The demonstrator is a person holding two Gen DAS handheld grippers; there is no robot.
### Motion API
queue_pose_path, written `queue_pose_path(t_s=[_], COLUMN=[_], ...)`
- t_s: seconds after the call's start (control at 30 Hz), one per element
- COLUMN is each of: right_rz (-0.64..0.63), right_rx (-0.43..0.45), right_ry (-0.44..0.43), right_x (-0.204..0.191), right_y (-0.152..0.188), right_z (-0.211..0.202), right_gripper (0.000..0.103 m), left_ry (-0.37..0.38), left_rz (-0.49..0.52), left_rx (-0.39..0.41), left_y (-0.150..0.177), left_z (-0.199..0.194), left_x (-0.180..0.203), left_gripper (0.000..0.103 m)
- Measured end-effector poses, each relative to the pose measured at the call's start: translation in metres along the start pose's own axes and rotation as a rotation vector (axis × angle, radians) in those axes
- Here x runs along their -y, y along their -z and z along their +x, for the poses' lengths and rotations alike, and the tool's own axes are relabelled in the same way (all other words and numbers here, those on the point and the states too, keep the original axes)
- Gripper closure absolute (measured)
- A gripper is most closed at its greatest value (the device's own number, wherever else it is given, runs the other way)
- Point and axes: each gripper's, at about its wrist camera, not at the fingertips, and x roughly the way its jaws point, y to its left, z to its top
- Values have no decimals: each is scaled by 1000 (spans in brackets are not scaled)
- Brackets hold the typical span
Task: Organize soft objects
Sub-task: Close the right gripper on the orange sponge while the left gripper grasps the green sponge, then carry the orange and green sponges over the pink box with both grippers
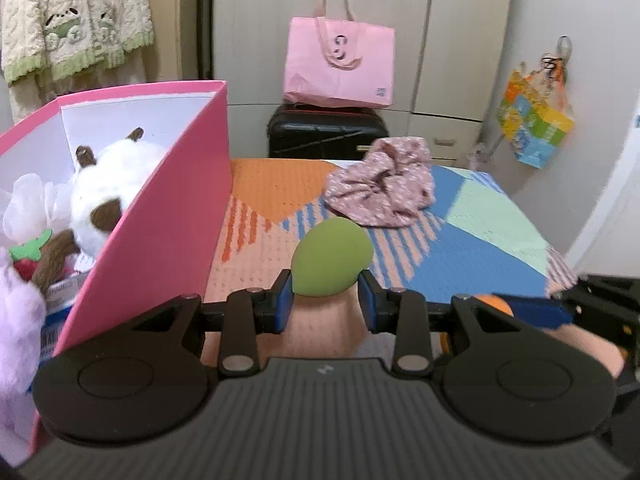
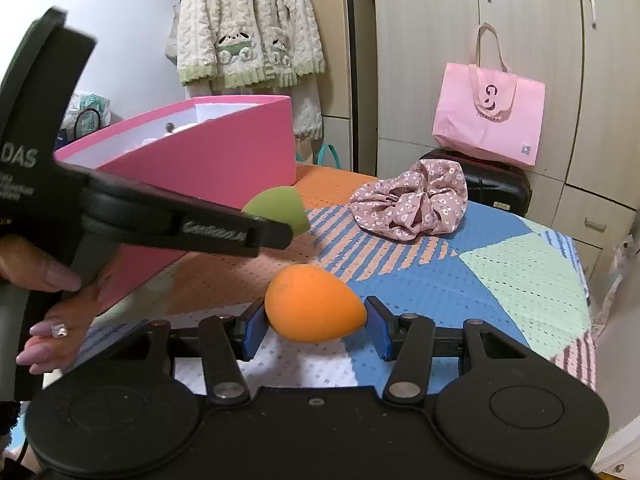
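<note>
Between the blue pads of the left gripper point(image 1: 325, 302), in the left wrist view, sat a green egg-shaped sponge point(image 1: 331, 257), pinched at its narrow lower end with its rounded top standing free above the patterned mat point(image 1: 472, 248). Just to the left rose the pink box point(image 1: 168, 216), its white inside holding a white and brown plush toy point(image 1: 108, 196), a small strawberry piece point(image 1: 26, 258) and something lilac and fluffy point(image 1: 18, 320) at the edge. Farther back on the mat lay a floral scrunchie point(image 1: 382, 182), well apart from the sponge. A pink tote bag point(image 1: 339, 64) stood on a black suitcase point(image 1: 328, 132) behind the table.

From the right wrist view, the right gripper point(image 2: 316, 326) pinched an orange egg-shaped sponge point(image 2: 314, 308) between its blue pads, lying sideways above the mat point(image 2: 500, 276). The left gripper point(image 2: 276, 234) crossed the left of the picture, the green sponge point(image 2: 278, 208) showing at its tip beside the pink box point(image 2: 216, 160). The scrunchie point(image 2: 412, 204) rested beyond, and a cream knitted cardigan point(image 2: 248, 28) hung on the wall.
</note>
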Motion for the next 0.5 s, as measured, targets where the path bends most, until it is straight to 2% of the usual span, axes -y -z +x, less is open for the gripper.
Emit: queue_pose_path(t_s=[0.17, 0.33, 0.5], right_rz=[0, 78, 57], right_rx=[7, 30, 32], right_ry=[38, 20, 8], right_x=[-7, -8, -21], right_y=[5, 12, 18], right_z=[-17, -38, -52], right_gripper=[46, 46, 46], left_ry=[50, 75, 127], left_rz=[26, 48, 45], left_rx=[14, 58, 44], left_y=[11, 26, 38], left_z=[-25, -61, -85], left_x=[4, 5, -2], left_gripper=[70, 70, 70])
